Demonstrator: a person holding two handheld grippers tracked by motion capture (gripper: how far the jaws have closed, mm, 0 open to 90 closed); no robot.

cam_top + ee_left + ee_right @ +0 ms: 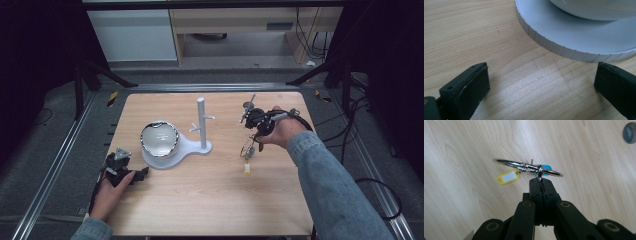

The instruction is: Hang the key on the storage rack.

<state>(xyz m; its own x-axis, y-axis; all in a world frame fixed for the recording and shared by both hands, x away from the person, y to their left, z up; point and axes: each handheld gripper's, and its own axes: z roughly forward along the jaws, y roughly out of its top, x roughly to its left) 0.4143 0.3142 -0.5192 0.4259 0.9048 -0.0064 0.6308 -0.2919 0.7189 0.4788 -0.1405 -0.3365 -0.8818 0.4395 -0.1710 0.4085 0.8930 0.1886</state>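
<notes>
My right gripper [541, 181] is shut on a small loop of a metal key ring [511, 163]. A yellow tag [507, 177] and a blue tag [546, 167] hang from the ring. In the high view the right gripper [251, 141] holds the key ring [247, 149] right of the white stand, with the yellow tag [247, 169] below it. I cannot tell if the tag touches the wood. My left gripper [137, 175] rests at the table's front left, jaws wide apart. Nothing lies between the jaws of the left gripper [541, 80].
A white stand's base [192, 147] carries an upright post [202, 122] with short pegs and a shiny bowl [159, 139]. The base's ribbed rim [554, 47] lies just ahead of the left jaws. A grey round object [630, 132] sits on the wood farther off.
</notes>
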